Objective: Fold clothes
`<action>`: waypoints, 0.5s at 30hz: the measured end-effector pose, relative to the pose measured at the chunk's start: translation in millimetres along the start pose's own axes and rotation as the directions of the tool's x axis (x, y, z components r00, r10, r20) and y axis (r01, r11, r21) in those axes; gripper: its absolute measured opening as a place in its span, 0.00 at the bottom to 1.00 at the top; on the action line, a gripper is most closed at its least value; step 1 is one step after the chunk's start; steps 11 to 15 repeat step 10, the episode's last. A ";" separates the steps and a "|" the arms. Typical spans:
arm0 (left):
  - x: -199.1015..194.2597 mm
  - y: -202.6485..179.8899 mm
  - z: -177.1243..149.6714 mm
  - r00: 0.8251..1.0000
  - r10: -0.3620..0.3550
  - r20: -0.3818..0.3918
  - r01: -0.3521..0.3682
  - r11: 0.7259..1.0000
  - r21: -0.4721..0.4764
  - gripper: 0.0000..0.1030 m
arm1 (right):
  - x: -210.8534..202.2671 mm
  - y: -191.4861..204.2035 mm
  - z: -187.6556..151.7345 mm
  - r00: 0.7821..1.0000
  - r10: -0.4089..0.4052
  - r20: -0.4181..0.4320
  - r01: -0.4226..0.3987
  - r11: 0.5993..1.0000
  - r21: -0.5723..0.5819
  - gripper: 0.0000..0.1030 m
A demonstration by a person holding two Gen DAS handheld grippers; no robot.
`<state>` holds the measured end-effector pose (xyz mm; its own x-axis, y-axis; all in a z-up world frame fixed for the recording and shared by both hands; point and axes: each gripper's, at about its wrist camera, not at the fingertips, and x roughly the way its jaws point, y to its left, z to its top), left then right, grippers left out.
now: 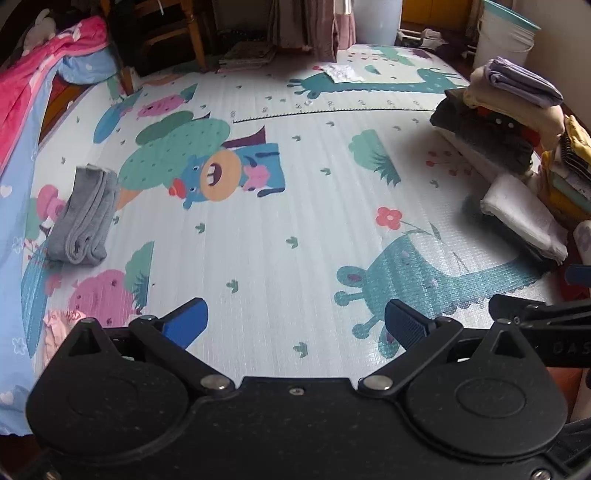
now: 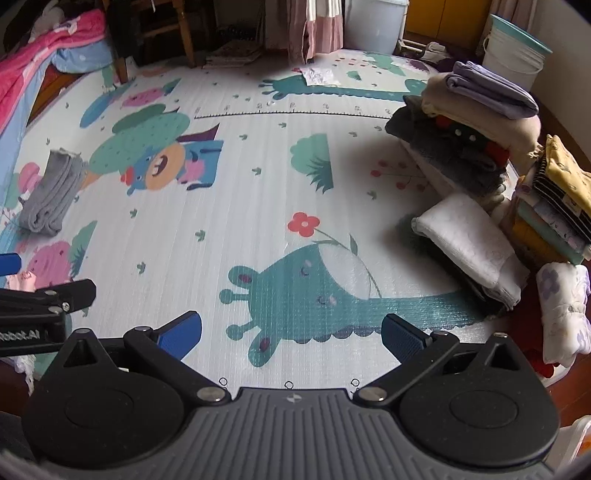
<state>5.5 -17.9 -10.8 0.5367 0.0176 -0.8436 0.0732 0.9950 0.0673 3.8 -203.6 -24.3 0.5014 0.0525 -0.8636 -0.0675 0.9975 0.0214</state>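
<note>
A folded grey garment (image 1: 85,218) lies at the left of the cartoon play mat (image 1: 295,229); it also shows in the right wrist view (image 2: 51,197). Stacks of folded clothes (image 1: 517,122) stand at the mat's right edge, with a folded white piece (image 2: 469,247) at their foot. My left gripper (image 1: 295,325) is open and empty above the mat's near part. My right gripper (image 2: 291,334) is open and empty over the green animal print. A bit of pink cloth (image 1: 59,328) shows at the near left.
A pink and blue quilt (image 1: 33,96) lies along the left. Wooden chair legs (image 1: 195,40), a curtain (image 2: 317,29) and a white bucket (image 2: 513,48) stand at the back. A paper sheet (image 1: 341,72) lies on the far mat.
</note>
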 end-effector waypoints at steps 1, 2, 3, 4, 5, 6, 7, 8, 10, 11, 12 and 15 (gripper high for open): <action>1.1 2.1 -0.9 1.000 0.008 -0.004 -0.008 1.000 -0.001 1.00 | 2.0 2.2 -0.5 1.000 0.002 -0.001 -0.002 1.000 -0.005 1.00; 1.7 4.6 -1.8 1.000 0.006 -0.009 -0.006 1.000 -0.008 1.00 | 3.7 3.6 -1.0 1.000 0.004 -0.004 -0.004 1.000 -0.008 1.00; 2.1 7.1 -2.7 1.000 0.002 -0.015 -0.003 1.000 -0.016 1.00 | 5.2 5.0 -1.4 1.000 0.006 -0.007 -0.006 1.000 -0.011 1.00; 1.8 8.2 -3.5 1.000 0.001 -0.014 -0.001 1.000 -0.019 1.00 | 6.5 5.6 -1.5 1.000 0.008 -0.009 -0.008 1.000 -0.013 1.00; 1.1 8.5 -4.4 1.000 0.005 -0.010 -0.005 1.000 -0.016 1.00 | 7.7 5.7 -1.6 1.000 0.010 -0.011 -0.010 1.000 -0.014 1.00; 0.3 8.6 -5.2 1.000 0.009 -0.005 -0.009 1.000 -0.013 1.00 | 8.6 5.6 -1.3 1.000 0.012 -0.013 -0.012 1.000 -0.013 1.00; -0.5 9.0 -6.2 1.000 0.014 0.003 -0.014 1.000 -0.009 1.00 | 9.2 5.1 -0.8 1.000 0.013 -0.014 -0.013 1.000 -0.010 1.00; -1.2 9.3 -7.1 1.000 0.020 0.011 -0.020 1.000 -0.005 1.00 | 9.6 4.6 0.0 1.000 0.014 -0.013 -0.014 1.000 -0.009 1.00; -2.1 9.1 -7.2 1.000 0.013 0.017 -0.013 1.000 0.002 1.00 | 10.5 3.7 1.7 1.000 0.018 -0.012 -0.018 1.000 -0.006 1.00; -2.1 9.1 -7.2 1.000 0.013 0.017 -0.013 1.000 0.002 1.00 | 10.5 3.7 1.7 1.000 0.018 -0.012 -0.018 1.000 -0.006 1.00; -2.1 9.1 -7.2 1.000 0.013 0.017 -0.013 1.000 0.002 1.00 | 10.5 3.7 1.7 1.000 0.018 -0.012 -0.018 1.000 -0.006 1.00; -2.1 9.1 -7.2 1.000 0.013 0.017 -0.013 1.000 0.002 1.00 | 10.5 3.7 1.7 1.000 0.018 -0.012 -0.018 1.000 -0.006 1.00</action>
